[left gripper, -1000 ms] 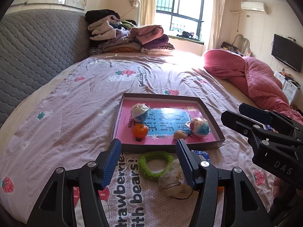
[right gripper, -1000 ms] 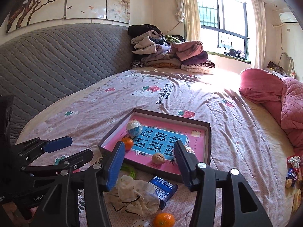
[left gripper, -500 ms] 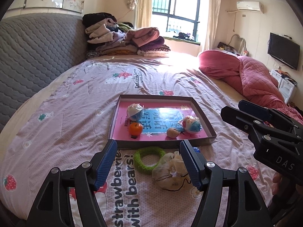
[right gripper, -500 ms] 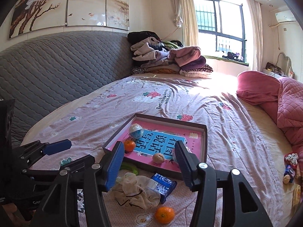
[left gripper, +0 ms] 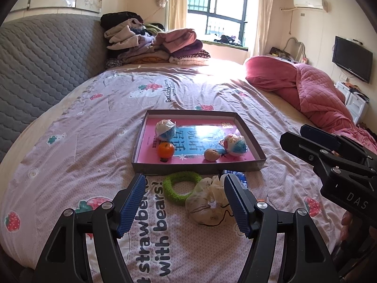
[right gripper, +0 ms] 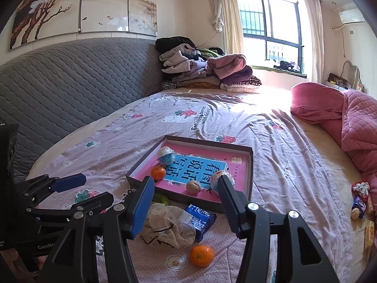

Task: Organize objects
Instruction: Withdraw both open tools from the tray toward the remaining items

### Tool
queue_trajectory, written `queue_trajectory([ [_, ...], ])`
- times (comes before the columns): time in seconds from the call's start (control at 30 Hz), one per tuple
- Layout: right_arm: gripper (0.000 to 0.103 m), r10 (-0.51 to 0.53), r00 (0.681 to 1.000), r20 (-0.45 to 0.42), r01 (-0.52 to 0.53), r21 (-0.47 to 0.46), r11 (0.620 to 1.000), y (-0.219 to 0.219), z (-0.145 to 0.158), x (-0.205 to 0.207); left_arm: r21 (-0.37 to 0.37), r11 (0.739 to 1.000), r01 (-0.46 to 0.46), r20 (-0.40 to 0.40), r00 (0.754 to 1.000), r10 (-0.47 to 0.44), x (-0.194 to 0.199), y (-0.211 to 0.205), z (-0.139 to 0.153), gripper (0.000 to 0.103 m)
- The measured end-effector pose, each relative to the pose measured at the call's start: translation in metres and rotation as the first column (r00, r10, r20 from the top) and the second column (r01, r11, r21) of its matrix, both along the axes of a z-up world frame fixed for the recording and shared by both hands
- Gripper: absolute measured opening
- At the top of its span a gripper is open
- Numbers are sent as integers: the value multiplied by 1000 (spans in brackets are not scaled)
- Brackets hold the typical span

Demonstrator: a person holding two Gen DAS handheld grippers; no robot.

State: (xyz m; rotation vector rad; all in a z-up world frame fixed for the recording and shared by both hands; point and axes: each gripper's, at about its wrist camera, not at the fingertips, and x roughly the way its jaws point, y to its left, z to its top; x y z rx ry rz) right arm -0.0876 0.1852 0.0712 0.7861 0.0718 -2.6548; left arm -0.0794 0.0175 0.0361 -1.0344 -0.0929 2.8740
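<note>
A shallow grey tray (left gripper: 200,166) (right gripper: 251,172) with a pink floor lies on the bed. It holds two wrapped blue-white balls (left gripper: 166,128) (left gripper: 234,143), an orange (left gripper: 166,149) and a walnut (left gripper: 211,154). In front of the tray lie a green ring (left gripper: 181,187), a cream drawstring bag (left gripper: 207,205) (right gripper: 169,226), a blue packet (right gripper: 200,217) and a second orange (right gripper: 202,255). My left gripper (left gripper: 185,202) hangs open over the ring and bag, touching neither. My right gripper (right gripper: 187,200) is open above the bag and packet with nothing between its fingers.
The pink strawberry-print sheet (left gripper: 94,141) covers the bed, with a grey quilted headboard (right gripper: 70,82) on the left. Folded clothes (left gripper: 153,44) are piled at the far end. A red quilt (left gripper: 318,89) is bunched on the right. Small items (right gripper: 360,200) lie at the right edge.
Both grippers have drawn back from the tray, so it looks smaller and farther. The left jaws have spread a little wider. The loose orange shows fully in the right wrist view.
</note>
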Motion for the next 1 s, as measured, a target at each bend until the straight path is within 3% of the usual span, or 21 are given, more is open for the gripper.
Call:
queue_trajectory([
  [1.0,57,-17,997,82,16,16,1000,12,-37,21,-38,999,13,58,998,-11,8,12,-20,71],
])
